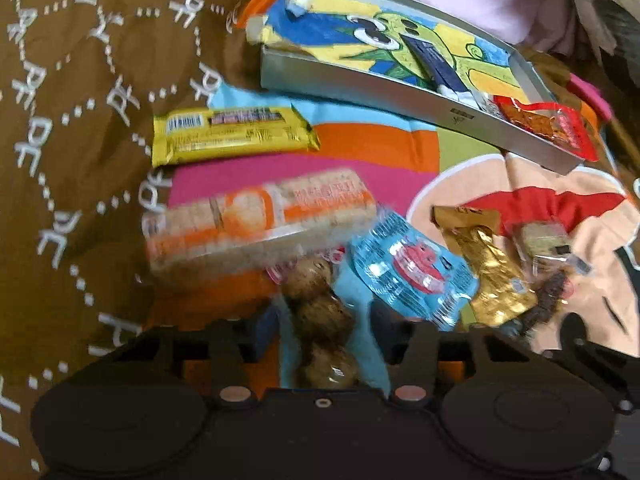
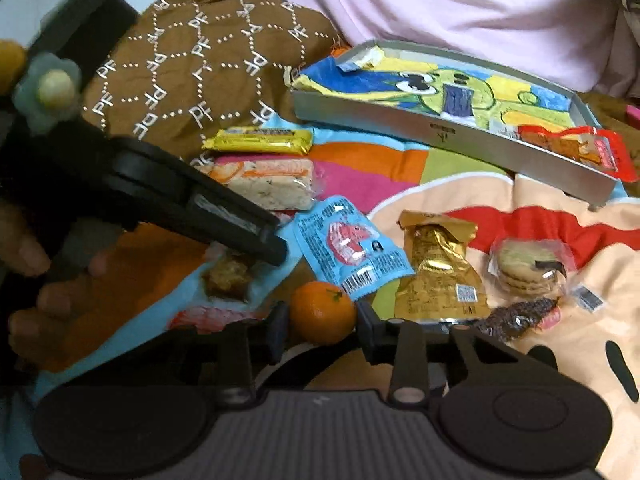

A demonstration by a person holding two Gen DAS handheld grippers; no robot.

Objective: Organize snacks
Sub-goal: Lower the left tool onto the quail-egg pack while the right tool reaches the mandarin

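A small round orange (image 2: 322, 312) is squeezed between the right gripper (image 2: 322, 330) pads, in front of the grey tray (image 2: 440, 136). A lumpy brown snack in clear wrap (image 1: 320, 320) is pinched by the left gripper (image 1: 322, 330). Bare blanket (image 2: 560, 216) is seen beside the tray's near edge.
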